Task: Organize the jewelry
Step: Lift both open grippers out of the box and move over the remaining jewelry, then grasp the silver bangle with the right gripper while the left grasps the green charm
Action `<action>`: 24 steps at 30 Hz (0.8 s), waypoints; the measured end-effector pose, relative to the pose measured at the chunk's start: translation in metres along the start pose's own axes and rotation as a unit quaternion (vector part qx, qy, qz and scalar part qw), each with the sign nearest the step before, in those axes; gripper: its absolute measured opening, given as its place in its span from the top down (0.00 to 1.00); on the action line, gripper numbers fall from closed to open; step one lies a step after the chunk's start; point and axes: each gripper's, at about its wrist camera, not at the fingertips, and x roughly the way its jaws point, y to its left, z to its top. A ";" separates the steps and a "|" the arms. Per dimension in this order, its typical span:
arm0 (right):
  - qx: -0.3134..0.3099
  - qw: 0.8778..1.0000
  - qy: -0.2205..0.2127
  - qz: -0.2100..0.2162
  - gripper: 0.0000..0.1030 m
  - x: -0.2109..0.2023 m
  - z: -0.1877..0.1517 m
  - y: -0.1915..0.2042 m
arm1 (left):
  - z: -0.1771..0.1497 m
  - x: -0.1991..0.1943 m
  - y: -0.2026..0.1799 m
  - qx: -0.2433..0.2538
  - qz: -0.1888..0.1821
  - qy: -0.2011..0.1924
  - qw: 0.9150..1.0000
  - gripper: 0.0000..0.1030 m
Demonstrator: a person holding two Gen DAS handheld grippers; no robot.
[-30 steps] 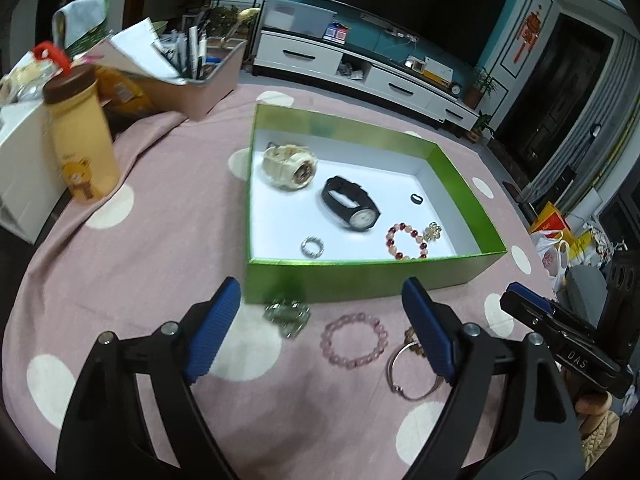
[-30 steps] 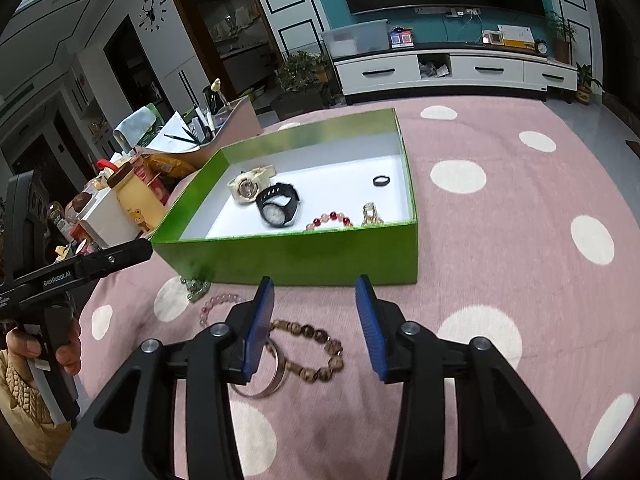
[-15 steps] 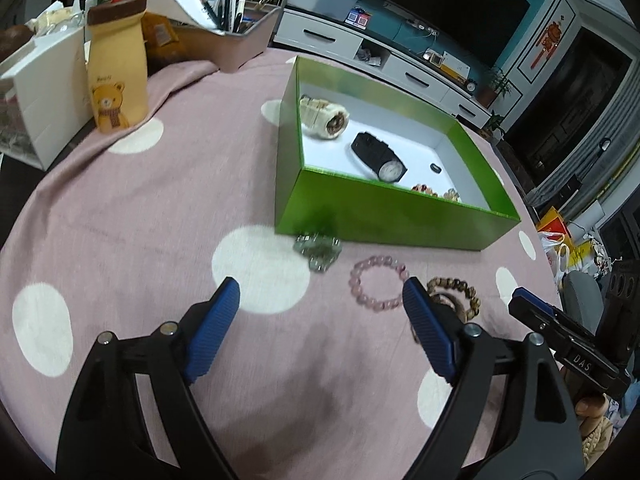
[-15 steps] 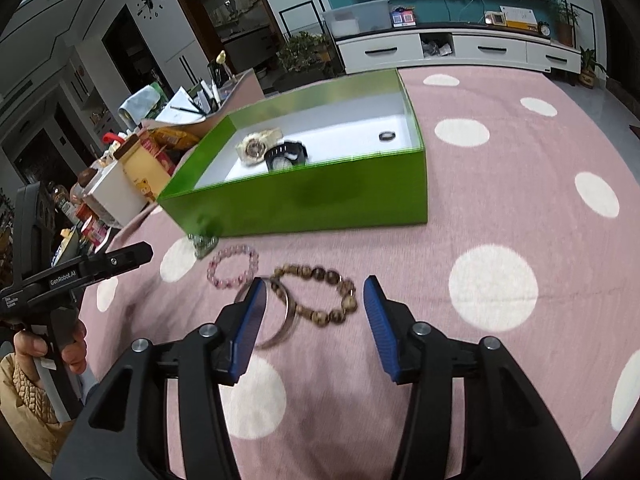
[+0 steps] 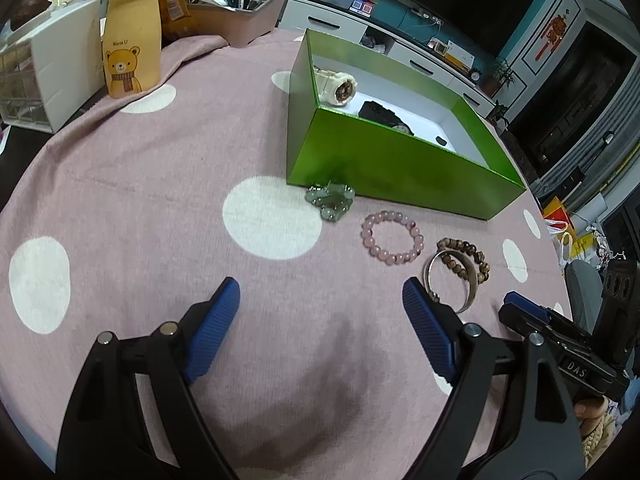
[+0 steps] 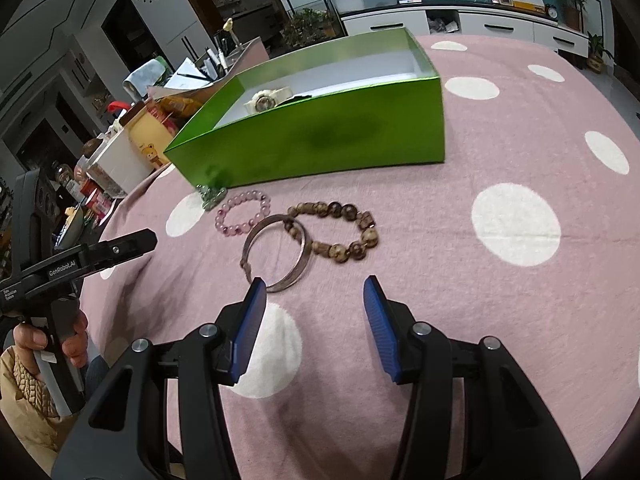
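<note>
A green box (image 5: pixel 400 168) (image 6: pixel 320 140) holds a cream watch (image 5: pixel 338 88) (image 6: pixel 266 100), a black watch (image 5: pixel 382 114) and smaller pieces. On the pink dotted cloth in front of it lie a green bead cluster (image 5: pixel 330 200) (image 6: pixel 212 196), a pink bead bracelet (image 5: pixel 392 238) (image 6: pixel 242 216), a silver bangle (image 5: pixel 452 280) (image 6: pixel 276 256) and a brown bead bracelet (image 5: pixel 466 258) (image 6: pixel 340 232). My left gripper (image 5: pixel 320 304) is open and empty, short of the pink bracelet. My right gripper (image 6: pixel 314 296) is open and empty, just behind the bangle.
A yellow bear bottle (image 5: pixel 130 28) and a white drawer box (image 5: pixel 48 68) stand at the far left. A tray of pens and papers (image 5: pixel 236 12) sits behind the green box. The table edge curves close on the right.
Both grippers have pulled back and lowered from over the box toward the near side of the table. The loose bracelets now lie ahead of the fingers. Nothing was picked up.
</note>
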 end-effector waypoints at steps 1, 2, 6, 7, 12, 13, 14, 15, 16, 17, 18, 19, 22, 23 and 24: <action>-0.002 1.000 0.002 0.002 0.50 0.001 0.000 0.001 | -0.001 0.001 0.000 0.000 0.001 0.000 1.000 0.18; -0.005 1.000 0.003 0.005 0.50 0.002 -0.001 0.004 | 0.000 0.001 0.000 -0.001 0.001 0.001 1.000 0.18; -0.009 1.000 0.010 0.013 0.50 0.008 -0.002 0.009 | 0.000 0.003 0.000 -0.002 0.002 0.001 1.000 0.18; -0.010 1.000 0.012 0.014 0.50 0.010 -0.002 0.010 | 0.000 0.003 0.000 -0.002 0.002 0.001 1.000 0.18; -0.015 1.000 0.017 0.018 0.58 0.021 0.000 0.015 | 0.000 0.005 0.000 0.000 0.001 0.001 1.000 0.18; -0.016 1.000 0.017 0.017 0.58 0.023 0.002 0.016 | 0.001 0.006 -0.001 0.000 0.001 0.002 1.000 0.18; -0.015 1.000 0.016 0.015 0.59 0.026 0.005 0.016 | 0.001 0.006 -0.001 0.001 0.000 0.002 1.000 0.18; -0.015 1.000 0.016 0.014 0.62 0.027 0.006 0.016 | 0.002 0.007 -0.002 0.001 0.000 0.002 1.000 0.18; -0.014 1.000 0.016 0.010 0.63 0.030 0.009 0.016 | 0.003 0.008 -0.002 0.002 0.000 0.003 1.000 0.18; -0.014 1.000 0.018 0.007 0.66 0.033 0.011 0.016 | 0.003 0.009 -0.003 0.003 -0.001 0.003 1.000 0.18; -0.014 1.000 0.017 0.002 0.69 0.035 0.012 0.016 | 0.004 0.010 -0.004 0.004 -0.001 0.003 1.000 0.18; -0.017 1.000 0.016 -0.004 0.70 0.036 0.014 0.016 | 0.005 0.011 -0.005 0.005 -0.001 0.004 1.000 0.18; -0.026 0.999 0.016 -0.026 0.82 0.040 0.018 0.018 | 0.009 0.013 -0.008 0.009 -0.003 0.003 1.000 0.18; -0.034 0.999 0.016 -0.039 0.87 0.041 0.019 0.019 | 0.010 0.014 -0.010 0.010 -0.003 0.002 1.000 0.18; -0.038 0.998 0.017 -0.046 0.90 0.042 0.020 0.020 | 0.011 0.015 -0.011 0.011 -0.004 0.002 1.000 0.18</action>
